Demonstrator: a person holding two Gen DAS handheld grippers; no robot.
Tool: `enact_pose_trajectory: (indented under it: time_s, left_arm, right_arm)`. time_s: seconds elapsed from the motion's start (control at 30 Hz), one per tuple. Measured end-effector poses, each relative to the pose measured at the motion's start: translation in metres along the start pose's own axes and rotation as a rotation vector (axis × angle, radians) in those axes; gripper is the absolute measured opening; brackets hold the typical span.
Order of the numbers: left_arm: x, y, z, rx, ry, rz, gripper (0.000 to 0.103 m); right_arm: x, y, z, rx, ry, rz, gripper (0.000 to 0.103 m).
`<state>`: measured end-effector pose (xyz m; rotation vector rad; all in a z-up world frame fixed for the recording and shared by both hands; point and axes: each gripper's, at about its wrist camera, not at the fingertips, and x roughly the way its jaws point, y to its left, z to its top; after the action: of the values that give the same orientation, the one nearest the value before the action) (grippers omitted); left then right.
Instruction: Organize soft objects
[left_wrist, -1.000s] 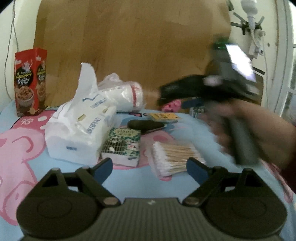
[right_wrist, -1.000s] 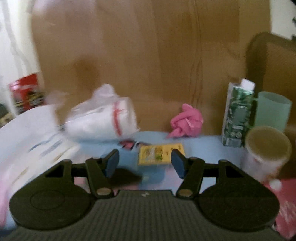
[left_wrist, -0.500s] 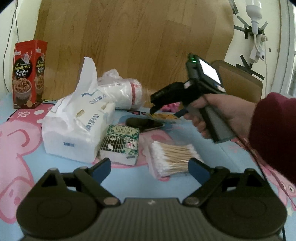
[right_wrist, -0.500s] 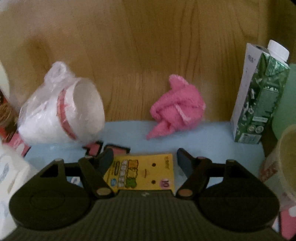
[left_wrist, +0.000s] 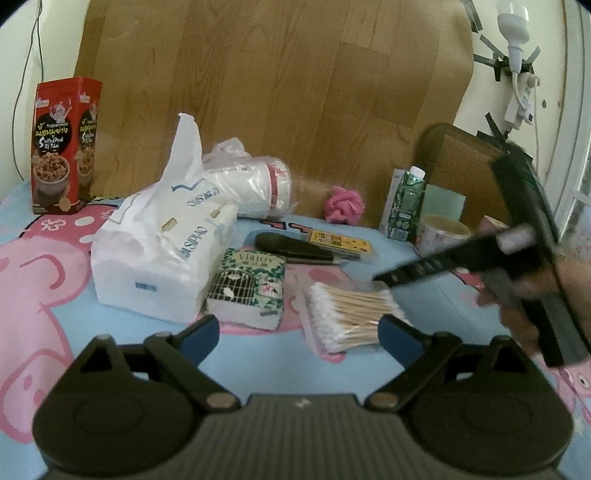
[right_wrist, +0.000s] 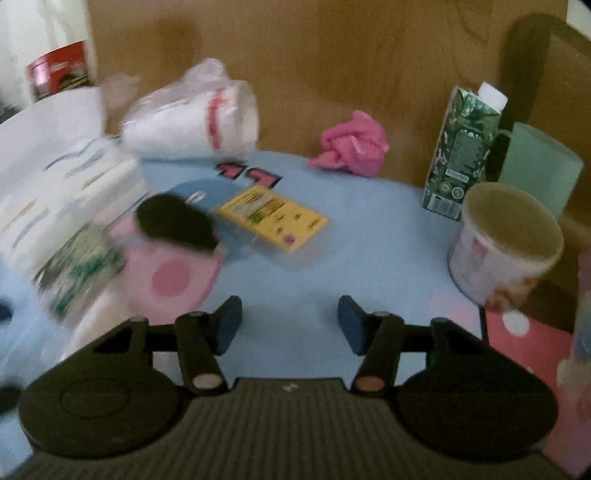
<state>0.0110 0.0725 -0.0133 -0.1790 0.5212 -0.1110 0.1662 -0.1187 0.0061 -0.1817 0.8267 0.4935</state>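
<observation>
Apparently both grippers, left gripper (left_wrist: 297, 332) and right gripper (right_wrist: 290, 325), are hovering with fingers wide and holding nothing (picking not begun), while the pink cloth (right_wrist: 352, 147) is lying by the back wall, needing a forward reach.

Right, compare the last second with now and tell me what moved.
The right gripper has pulled back from the far wall toward the near side and to the right: the yellow card, which lay right between its fingers, now lies well ahead, and the pink cloth looks farther off. It took hold of nothing. The left gripper stayed put, open. The tissue pack, cotton swabs and the rest lie where they were.
</observation>
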Motion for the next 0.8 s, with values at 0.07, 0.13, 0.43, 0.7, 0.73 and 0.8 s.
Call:
enact_pose_trajectory:
  time_s: [0.07, 0.13, 0.43, 0.7, 0.73, 0.8]
  left_arm:
    - [0.0, 0.001, 0.0, -0.007, 0.003, 0.003, 0.097]
    - [0.0, 0.002, 0.001, -0.017, 0.004, 0.004, 0.097]
    - [0.0, 0.002, 0.0, -0.031, 0.009, -0.011, 0.097]
    - [0.006, 0.013, 0.002, -0.084, 0.036, -0.042, 0.097]
    - [0.007, 0.014, 0.003, -0.091, 0.04, -0.045, 0.097]
    - [0.008, 0.016, 0.003, -0.108, 0.048, -0.053, 0.097]
  right_arm:
    - [-0.003, 0.001, -0.007, -0.027, -0.017, 0.001, 0.06]
    - [-0.006, 0.004, -0.006, -0.044, -0.057, -0.004, 0.06]
    - [0.025, 0.004, 0.031, -0.154, -0.148, 0.002, 0.081]
    - [0.071, 0.008, 0.062, -0.301, -0.065, 0.087, 0.087]
    - [0.072, 0.004, 0.066, -0.267, -0.047, 0.12, 0.072]
    - [0.069, 0.005, 0.069, -0.266, -0.055, 0.083, 0.053]
